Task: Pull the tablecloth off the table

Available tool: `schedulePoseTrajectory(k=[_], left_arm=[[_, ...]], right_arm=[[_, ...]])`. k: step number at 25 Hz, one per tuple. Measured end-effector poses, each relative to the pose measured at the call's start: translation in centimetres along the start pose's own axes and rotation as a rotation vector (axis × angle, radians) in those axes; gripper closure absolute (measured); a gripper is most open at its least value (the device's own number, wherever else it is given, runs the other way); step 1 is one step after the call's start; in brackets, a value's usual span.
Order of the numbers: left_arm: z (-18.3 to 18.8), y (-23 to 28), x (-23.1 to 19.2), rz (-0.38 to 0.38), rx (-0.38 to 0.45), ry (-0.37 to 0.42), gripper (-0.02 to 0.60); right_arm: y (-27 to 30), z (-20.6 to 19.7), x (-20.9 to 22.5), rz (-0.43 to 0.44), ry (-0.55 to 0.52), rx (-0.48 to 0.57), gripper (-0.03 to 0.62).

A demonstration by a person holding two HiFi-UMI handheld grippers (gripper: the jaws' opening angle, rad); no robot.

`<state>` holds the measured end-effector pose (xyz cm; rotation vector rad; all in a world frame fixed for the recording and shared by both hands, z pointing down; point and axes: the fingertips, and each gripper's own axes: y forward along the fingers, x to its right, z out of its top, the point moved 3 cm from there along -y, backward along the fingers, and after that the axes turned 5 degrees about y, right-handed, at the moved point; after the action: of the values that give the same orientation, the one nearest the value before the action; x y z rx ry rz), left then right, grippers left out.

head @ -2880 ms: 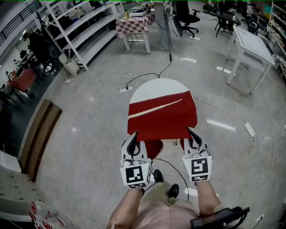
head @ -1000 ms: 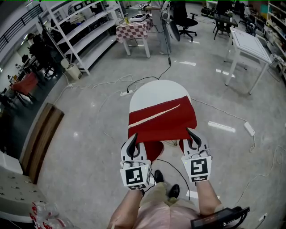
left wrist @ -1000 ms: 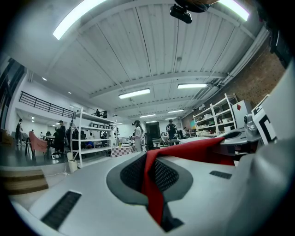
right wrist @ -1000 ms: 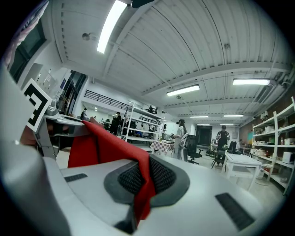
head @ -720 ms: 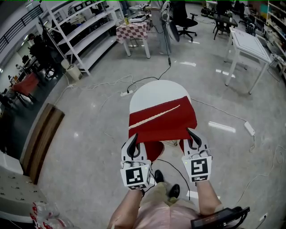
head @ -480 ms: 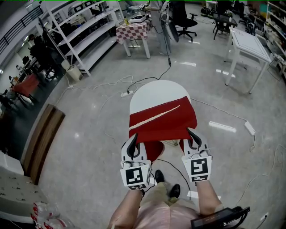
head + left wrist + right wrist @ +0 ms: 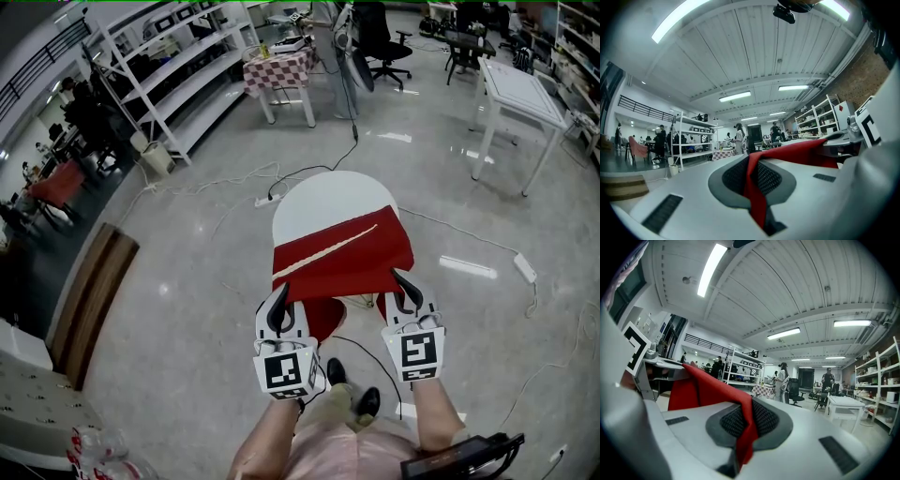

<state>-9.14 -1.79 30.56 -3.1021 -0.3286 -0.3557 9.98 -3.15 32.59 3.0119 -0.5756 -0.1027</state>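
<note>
A red tablecloth (image 7: 342, 255) with a pale diagonal stripe covers the near half of a round white table (image 7: 323, 192) in the head view. Its far half is bare. My left gripper (image 7: 279, 298) is shut on the cloth's near left corner and my right gripper (image 7: 405, 284) on the near right corner. Both are level at the table's near edge. In the left gripper view a fold of red cloth (image 7: 751, 185) is pinched between the dark pads. The right gripper view shows the same cloth (image 7: 746, 427) clamped between its pads. Part of the cloth hangs below the table edge.
Cables (image 7: 309, 169) and a power strip (image 7: 525, 270) lie on the grey floor around the table. A wooden board (image 7: 89, 300) lies at the left. White shelving (image 7: 178, 75), a checkered table (image 7: 281, 66) and a white square table (image 7: 525, 89) stand farther back. My feet (image 7: 352, 394) are under the grippers.
The red cloth has slid a little toward me, baring more of the white tabletop. Both grippers have kept their hold and barely moved.
</note>
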Motion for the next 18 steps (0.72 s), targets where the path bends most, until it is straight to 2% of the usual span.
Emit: schedulePoseTrajectory(k=[18], left_arm=[[0.4,-1.9,0.5,0.011,0.013,0.001,0.548]], right_arm=[[-1.7,0.3,-0.5,0.010,-0.008,0.018,0.569]])
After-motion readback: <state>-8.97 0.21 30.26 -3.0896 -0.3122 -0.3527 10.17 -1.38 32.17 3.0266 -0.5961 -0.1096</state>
